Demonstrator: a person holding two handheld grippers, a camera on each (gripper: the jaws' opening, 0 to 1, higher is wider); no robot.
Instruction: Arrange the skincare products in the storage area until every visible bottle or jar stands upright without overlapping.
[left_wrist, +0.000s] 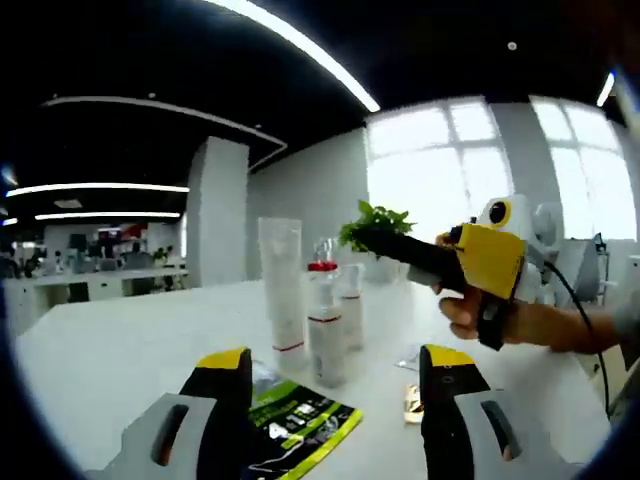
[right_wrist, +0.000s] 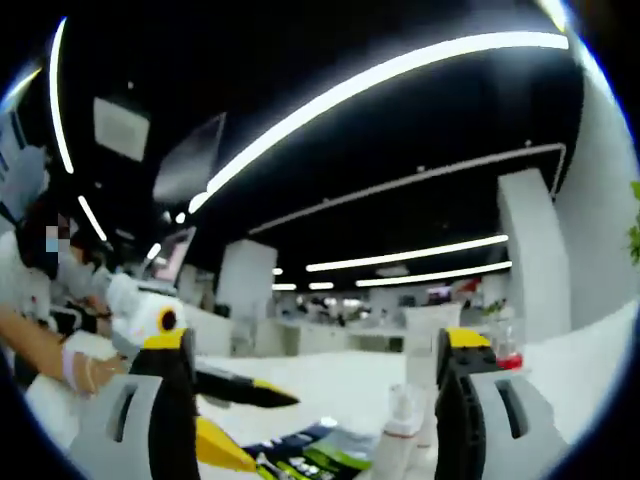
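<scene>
Ceiling strip lights (right_wrist: 400, 70) are glowing against a dark ceiling in both views. Windows (left_wrist: 480, 160) are blowing out white in the left gripper view, washing the table (left_wrist: 110, 340) pale. Fisheye is bending lines hard toward edges. Both views are looking soft and slightly blurred, background especially; right gripper view is running dimmer.

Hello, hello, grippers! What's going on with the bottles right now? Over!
Both hand-held grippers open, holding nothing. Left hand-held gripper low over white table. Tall tube and two pump bottles standing upright. Green packet lying flat in front.
</scene>
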